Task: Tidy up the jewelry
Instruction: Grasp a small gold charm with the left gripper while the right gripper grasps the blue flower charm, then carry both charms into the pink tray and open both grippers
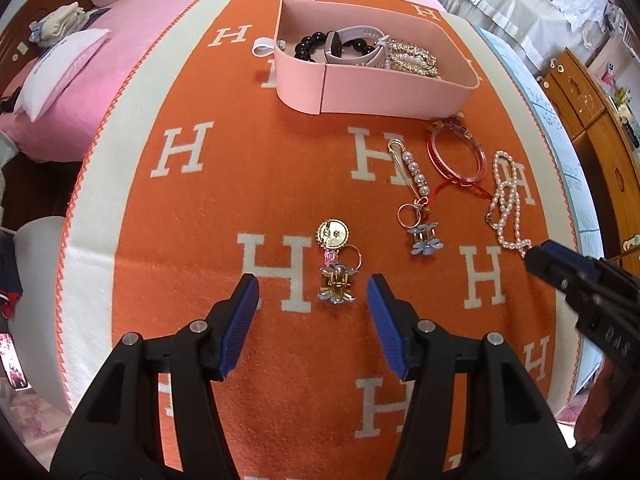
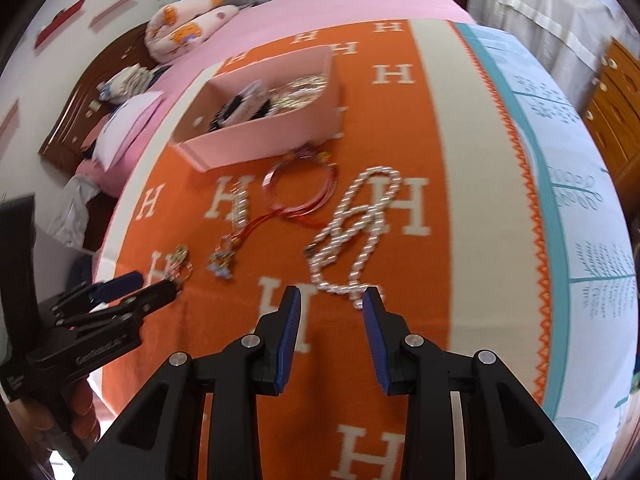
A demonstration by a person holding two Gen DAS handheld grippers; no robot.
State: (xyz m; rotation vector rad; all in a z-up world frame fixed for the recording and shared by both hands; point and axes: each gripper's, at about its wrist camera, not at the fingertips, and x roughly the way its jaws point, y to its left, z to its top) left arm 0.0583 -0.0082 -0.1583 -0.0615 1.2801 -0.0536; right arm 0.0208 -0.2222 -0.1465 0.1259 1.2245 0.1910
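A pink box (image 1: pixel 360 88) on the orange blanket holds a black bead bracelet (image 1: pixel 308 46), a watch (image 1: pixel 352 46) and pearl pieces. In front lie a red bangle (image 1: pixel 456 156), a pearl pin (image 1: pixel 414 172), a pearl necklace (image 1: pixel 506 196), a blue flower clip (image 1: pixel 426 238), and a gold round brooch (image 1: pixel 333 234) above a second flower clip (image 1: pixel 337 284). My left gripper (image 1: pixel 313 288) is open with that clip between its tips. My right gripper (image 2: pixel 331 298) is open just before the pearl necklace (image 2: pixel 360 220). The box (image 2: pixel 272 128) also shows in the blurred right wrist view.
The orange H-pattern blanket (image 1: pixel 192 208) covers a pink bed (image 1: pixel 168 8). Pillows (image 1: pixel 60 68) lie at the left. A wooden cabinet (image 1: pixel 600 120) stands at the right. A light blue cloth (image 2: pixel 568 208) lies right of the blanket.
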